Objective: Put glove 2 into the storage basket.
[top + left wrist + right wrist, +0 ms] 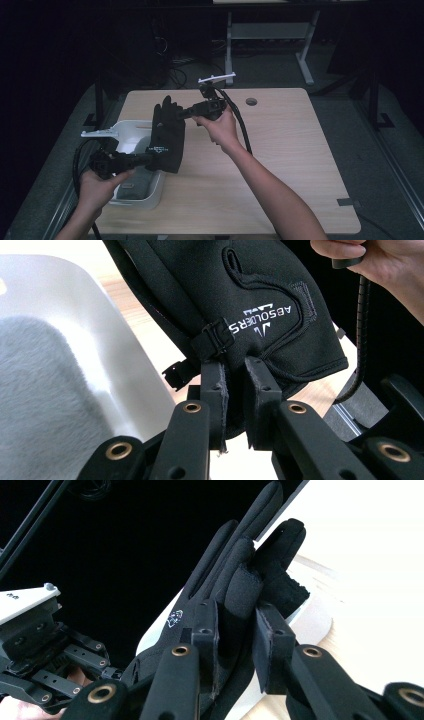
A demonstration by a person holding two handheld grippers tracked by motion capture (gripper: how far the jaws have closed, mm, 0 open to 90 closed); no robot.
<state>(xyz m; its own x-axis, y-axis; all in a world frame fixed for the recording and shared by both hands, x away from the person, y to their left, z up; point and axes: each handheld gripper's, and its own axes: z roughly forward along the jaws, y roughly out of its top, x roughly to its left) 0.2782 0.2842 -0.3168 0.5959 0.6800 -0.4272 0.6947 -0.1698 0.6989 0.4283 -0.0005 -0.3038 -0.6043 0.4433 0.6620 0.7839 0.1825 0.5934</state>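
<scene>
A black glove [169, 136] hangs stretched between both grippers above the table's left side. My left gripper [148, 160] is shut on the glove's cuff edge [235, 405], near the white logo and strap buckle [216, 337]. My right gripper [184, 113] is shut on the finger end of the glove; in the right gripper view its jaws clamp one glove finger [240, 605] while the other fingers stick up past them. The left gripper [40, 670] also appears at the lower left of the right gripper view.
A white bin [127, 131] sits at the table's left edge under the glove, with a grey fuzzy cloth [45, 405] inside. A round cable hole [251, 101] is in the wooden table [280, 165] at the far side. The room beyond is dark.
</scene>
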